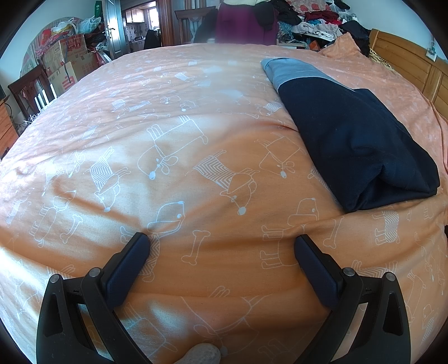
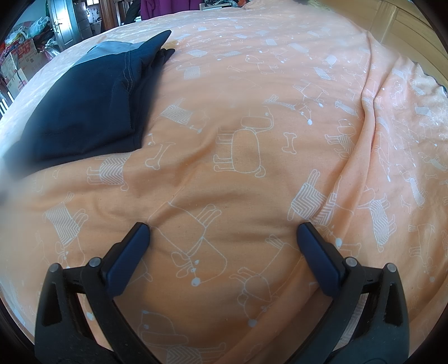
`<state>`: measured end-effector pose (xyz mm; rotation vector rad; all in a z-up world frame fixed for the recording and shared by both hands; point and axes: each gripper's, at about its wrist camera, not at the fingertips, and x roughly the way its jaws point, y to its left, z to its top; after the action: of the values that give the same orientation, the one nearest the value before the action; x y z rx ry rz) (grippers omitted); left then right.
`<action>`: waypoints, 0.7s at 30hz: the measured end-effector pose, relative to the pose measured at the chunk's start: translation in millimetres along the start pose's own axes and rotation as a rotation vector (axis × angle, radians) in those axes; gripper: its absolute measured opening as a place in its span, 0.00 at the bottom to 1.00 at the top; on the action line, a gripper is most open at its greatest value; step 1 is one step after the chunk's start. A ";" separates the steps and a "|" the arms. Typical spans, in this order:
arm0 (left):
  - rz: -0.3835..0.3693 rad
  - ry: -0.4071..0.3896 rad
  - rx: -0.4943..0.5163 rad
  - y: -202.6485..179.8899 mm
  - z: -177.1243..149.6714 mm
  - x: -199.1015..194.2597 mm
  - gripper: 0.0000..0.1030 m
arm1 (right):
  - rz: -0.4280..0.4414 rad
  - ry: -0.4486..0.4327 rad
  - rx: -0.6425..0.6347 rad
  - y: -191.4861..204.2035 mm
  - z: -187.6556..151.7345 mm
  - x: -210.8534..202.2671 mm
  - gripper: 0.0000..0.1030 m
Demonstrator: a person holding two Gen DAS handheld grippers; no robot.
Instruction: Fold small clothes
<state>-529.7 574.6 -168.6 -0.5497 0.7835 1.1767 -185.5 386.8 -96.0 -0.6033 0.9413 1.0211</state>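
- Far off to the left of the left gripper [image 1: 221,243], past the edge of the bed, there are cardboard boxes [image 1: 68,63] with plastic bags on top.
- A dark wooden chair [image 1: 30,89] stands just below the boxes, right by the bed.
- The left gripper has its two fingers spread wide apart. It holds nothing. Its fingertips rest on the orange bedspread [image 1: 173,117], which has white dogs and bones drawn on it.
- Nothing lies between the left gripper's fingers but the bedspread.
- Straight ahead and far away there is a purple cloth [image 1: 243,25] hanging behind the bed.
- Ahead and to the right of the left gripper lies the folded garment [image 1: 352,142]. It is dark blue with a light blue band at the far end. It lies flat on the bedspread, well apart from the fingers.
- Far ahead on the right there is a big pile of clothes [image 1: 310,16], and a wooden headboard [image 1: 411,67] runs along the right side.
- For the right gripper [image 2: 224,240], the same folded garment [image 2: 89,106] lies ahead and to the left, well apart from it.
- The right gripper is spread wide too and holds nothing. Its fingertips touch the bedspread [image 2: 252,84].
- To the right of the right gripper, a long raised fold [image 2: 361,117] runs through the bedspread.
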 end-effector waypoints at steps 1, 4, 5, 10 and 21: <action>0.000 0.000 0.000 0.3 -0.2 -0.1 1.00 | 0.000 0.000 -0.001 0.0 0.4 0.2 1.00; -0.001 -0.001 0.000 0.3 0.0 0.0 1.00 | 0.000 0.000 0.000 -1.6 0.9 0.7 1.00; -0.001 -0.001 0.000 0.4 0.2 0.2 1.00 | 0.001 0.000 0.001 -1.8 0.7 0.6 1.00; -0.007 -0.002 -0.004 1.1 -0.2 -0.7 1.00 | -0.003 0.001 0.004 -3.2 3.0 2.2 1.00; -0.036 0.026 -0.014 4.7 1.3 -5.7 1.00 | -0.004 0.011 -0.013 -3.6 8.2 4.8 1.00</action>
<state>-534.8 573.6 -163.2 -0.5895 0.7853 1.1449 -178.2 393.8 -96.2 -0.6222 0.9436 1.0215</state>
